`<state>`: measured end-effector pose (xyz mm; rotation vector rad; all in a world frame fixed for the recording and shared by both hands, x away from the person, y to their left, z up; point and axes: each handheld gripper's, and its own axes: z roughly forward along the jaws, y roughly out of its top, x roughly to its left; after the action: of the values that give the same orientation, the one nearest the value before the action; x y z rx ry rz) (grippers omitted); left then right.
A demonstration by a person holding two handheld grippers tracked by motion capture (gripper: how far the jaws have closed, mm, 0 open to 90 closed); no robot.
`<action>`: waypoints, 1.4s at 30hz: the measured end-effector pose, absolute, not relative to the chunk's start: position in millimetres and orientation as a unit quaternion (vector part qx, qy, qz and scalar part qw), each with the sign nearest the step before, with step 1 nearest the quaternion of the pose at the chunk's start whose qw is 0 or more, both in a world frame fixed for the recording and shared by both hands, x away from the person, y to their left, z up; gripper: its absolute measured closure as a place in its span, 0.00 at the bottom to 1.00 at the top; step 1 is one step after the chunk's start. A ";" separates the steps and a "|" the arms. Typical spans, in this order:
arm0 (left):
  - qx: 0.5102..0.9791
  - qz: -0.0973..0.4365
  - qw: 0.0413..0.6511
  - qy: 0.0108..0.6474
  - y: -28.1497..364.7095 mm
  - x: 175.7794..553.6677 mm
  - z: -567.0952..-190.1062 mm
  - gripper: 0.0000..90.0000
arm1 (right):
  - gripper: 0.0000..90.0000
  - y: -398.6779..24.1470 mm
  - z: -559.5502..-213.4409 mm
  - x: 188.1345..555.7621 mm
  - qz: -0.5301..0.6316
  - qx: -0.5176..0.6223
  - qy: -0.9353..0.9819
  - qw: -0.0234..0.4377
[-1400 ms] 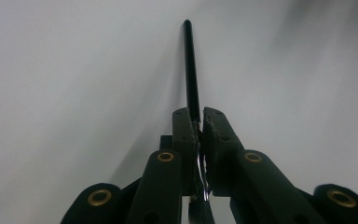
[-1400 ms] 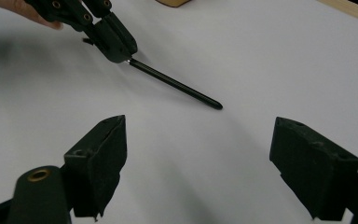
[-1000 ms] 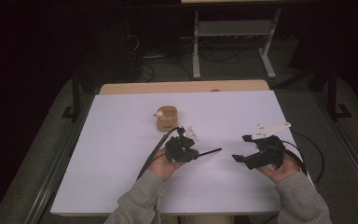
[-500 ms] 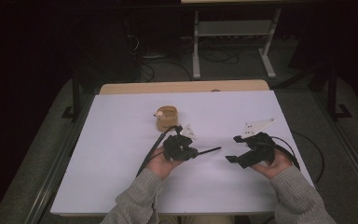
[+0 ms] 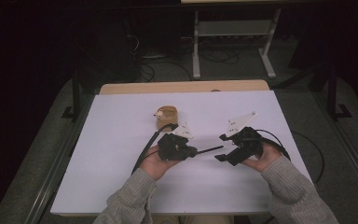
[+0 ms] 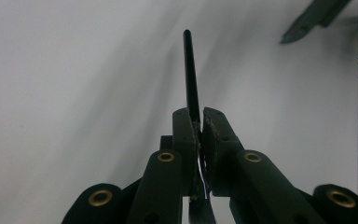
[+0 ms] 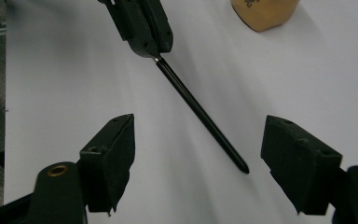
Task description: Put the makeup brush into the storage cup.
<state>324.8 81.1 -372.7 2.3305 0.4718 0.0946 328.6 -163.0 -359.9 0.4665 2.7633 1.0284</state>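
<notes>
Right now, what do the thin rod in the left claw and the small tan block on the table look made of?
Rod: smooth black with a slight sheen, plastic or coated metal; cannot tell which. Block: pale tan and matte, likely wood.

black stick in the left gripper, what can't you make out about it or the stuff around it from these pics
- Black stick: its rear end is hidden between the left gripper's shut jaws in the left gripper view; what kind of tool it is stays unclear.
- Wooden block: too small in the high view to read its markings; cut off by the top edge in the right gripper view.
- Right gripper: open; its body is out of frame below.
</notes>
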 end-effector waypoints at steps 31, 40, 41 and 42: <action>0.920 -0.034 0.377 0.101 89.1 306.2 -359.5 0.93 | 0.92 -117.7 -370.5 319.9 0.292 -0.017 0.956 -0.012; 0.918 -0.039 0.379 0.110 103.1 305.0 -365.1 0.71 | 0.92 -124.4 -373.9 315.7 0.324 -0.008 0.946 -0.015; 0.917 -0.040 0.381 0.109 104.4 304.7 -367.1 0.71 | 0.92 -124.6 -374.6 315.6 0.329 -0.009 0.944 -0.016; 0.918 -0.040 0.378 0.108 105.2 304.8 -367.6 0.71 | 0.92 -124.1 -374.4 315.2 0.329 -0.009 0.944 -0.015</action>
<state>304.8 105.2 -367.6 2.3471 0.2772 -0.1012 315.2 -124.1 -374.4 -0.0281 2.9953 1.0430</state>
